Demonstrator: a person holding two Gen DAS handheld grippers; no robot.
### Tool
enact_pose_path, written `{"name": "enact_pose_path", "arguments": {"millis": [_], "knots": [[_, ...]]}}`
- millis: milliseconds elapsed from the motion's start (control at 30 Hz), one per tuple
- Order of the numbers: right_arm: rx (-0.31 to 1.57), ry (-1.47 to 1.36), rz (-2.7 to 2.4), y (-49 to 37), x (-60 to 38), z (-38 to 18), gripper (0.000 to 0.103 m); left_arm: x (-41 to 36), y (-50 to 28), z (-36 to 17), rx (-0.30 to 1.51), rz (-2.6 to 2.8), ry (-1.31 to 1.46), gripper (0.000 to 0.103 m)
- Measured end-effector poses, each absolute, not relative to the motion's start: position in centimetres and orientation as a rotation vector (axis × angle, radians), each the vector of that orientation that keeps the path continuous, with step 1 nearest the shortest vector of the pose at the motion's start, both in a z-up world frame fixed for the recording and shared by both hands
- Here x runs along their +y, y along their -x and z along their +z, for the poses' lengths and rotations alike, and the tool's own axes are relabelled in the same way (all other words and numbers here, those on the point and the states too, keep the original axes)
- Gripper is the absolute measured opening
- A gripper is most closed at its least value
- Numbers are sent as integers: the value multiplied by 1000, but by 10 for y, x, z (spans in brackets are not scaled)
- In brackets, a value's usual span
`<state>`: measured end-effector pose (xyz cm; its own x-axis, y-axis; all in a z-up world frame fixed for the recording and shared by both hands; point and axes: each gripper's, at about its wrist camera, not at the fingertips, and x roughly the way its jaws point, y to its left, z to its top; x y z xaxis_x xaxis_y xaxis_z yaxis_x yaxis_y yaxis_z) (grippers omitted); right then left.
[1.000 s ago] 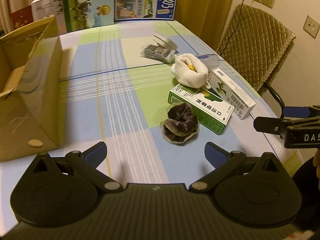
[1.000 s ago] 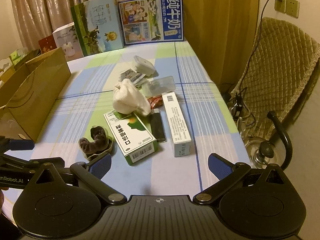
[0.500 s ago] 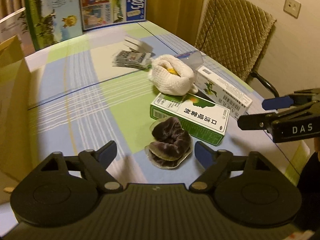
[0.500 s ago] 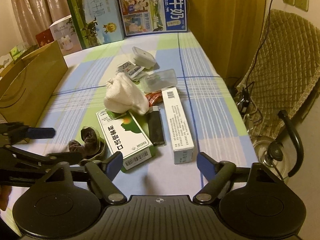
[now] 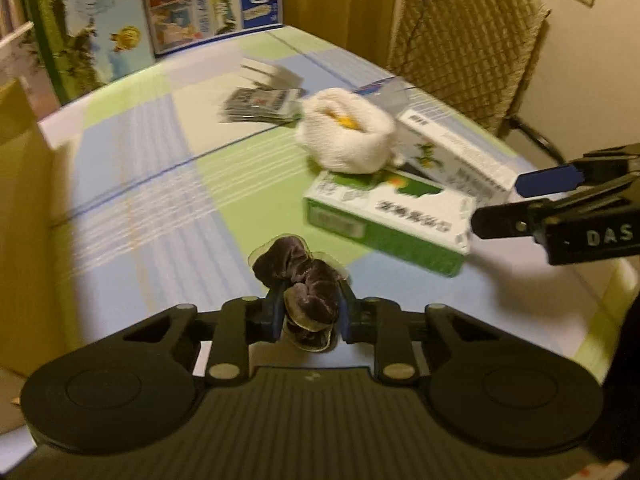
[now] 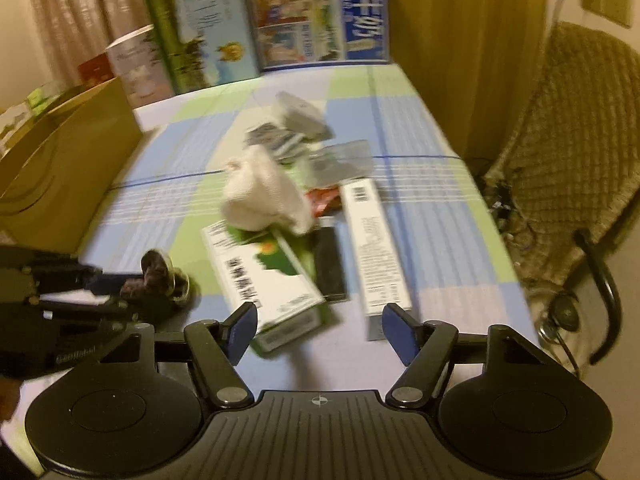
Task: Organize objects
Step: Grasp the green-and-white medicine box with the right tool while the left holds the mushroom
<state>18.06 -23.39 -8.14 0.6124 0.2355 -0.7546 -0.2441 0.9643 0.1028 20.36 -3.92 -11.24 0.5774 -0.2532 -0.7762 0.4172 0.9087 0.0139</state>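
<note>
We are closing the left gripper (image 5: 308,314) jaws onto the dark velvet scrunchie (image 5: 298,280) on the tabletop (image 5: 160,200); the right gripper (image 6: 320,330) jaws are closing, nothing yet pressed between them.

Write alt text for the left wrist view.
The left hand-held gripper closes on a dark scrunchie lying on a checked tablecloth. Beyond lie a green box, a white cloth bundle and a white box; the right hand-held gripper enters from the right.
</note>
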Motion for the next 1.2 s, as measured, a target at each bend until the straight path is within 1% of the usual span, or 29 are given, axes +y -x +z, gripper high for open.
{"name": "enact_pose_path", "arguments": {"millis": [200,333,467,500,533,567,733,967,1000,1033,1133,1200], "knots": [[845,79,337,-187,-210,-82,67,-19,-201,-111,878,-342,-197,22],[836,145,371,-193,-193,-87,68,-11,-198,-113,879,-329,-175,30],[852,239,381,-202,-182,-104,68,-11,-199,-114,871,-329,-170,33],[857,251,378,-205,-181,-107,68,-11,-199,-115,869,-327,-171,36],[867,250,377,-208,-181,-111,67,-11,-199,-115,869,-326,-171,37],[873,244,375,-209,-182,-113,62,-12,-199,-116,869,-326,-170,37],[881,225,379,-197,-182,-112,55,-13,-199,-117,868,-323,-172,37],[904,198,381,-195,-181,-114,54,-14,-199,-118,870,-323,-176,37],[902,192,381,-196,-180,-114,54,-14,-199,-118,873,-323,-173,35],[899,189,381,-197,-179,-114,54,-14,-200,-118,875,-325,-169,30],[898,179,379,-198,-179,-115,54,-15,-200,-118,874,-327,-167,21],[898,173,374,-197,-178,-114,53,-17,-198,-117,872,-334,-173,18]]}}
